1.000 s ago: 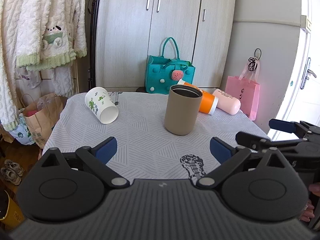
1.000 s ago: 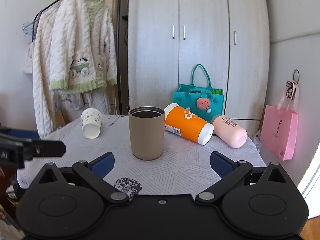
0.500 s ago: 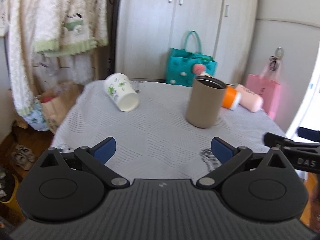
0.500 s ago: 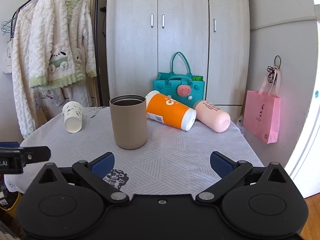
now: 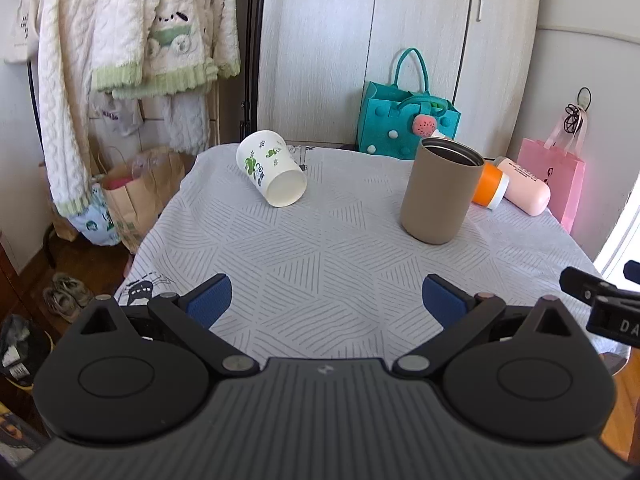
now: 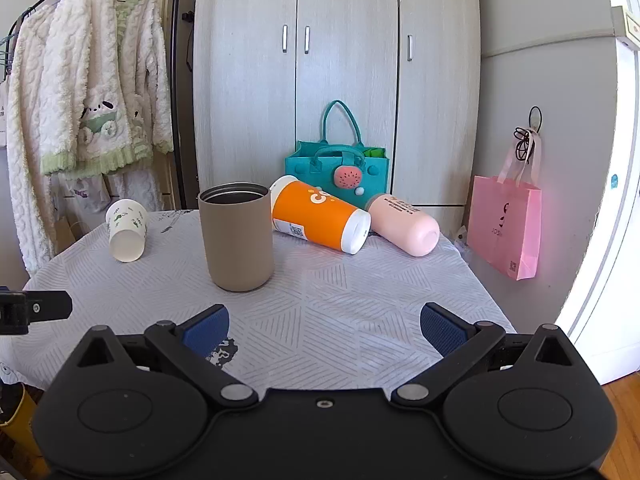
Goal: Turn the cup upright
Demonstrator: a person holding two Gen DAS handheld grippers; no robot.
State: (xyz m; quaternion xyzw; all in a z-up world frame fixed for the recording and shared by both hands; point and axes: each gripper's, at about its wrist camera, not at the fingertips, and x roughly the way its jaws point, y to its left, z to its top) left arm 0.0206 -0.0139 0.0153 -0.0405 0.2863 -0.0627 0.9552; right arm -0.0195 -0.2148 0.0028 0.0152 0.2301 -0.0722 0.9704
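A white paper cup with green prints (image 5: 272, 172) lies on its side at the table's far left, mouth toward me; it also shows in the right wrist view (image 6: 127, 229). An orange cup (image 6: 320, 214) and a pink cup (image 6: 404, 224) lie on their sides at the far right. A tan tumbler (image 5: 438, 196) stands upright in the middle, also in the right wrist view (image 6: 238, 236). My left gripper (image 5: 326, 300) is open and empty over the near table edge. My right gripper (image 6: 324, 326) is open and empty near the front edge.
The table (image 5: 320, 248) has a grey patterned cloth. A teal bag (image 5: 406, 128) stands behind it before a wardrobe. A pink bag (image 6: 506, 224) hangs at the right wall. Robes (image 5: 132, 40) hang at the left, above paper bags and shoes on the floor.
My left gripper has swung left and now faces the white cup more squarely. My right gripper has shifted right and drawn back a little. The cups have not moved.
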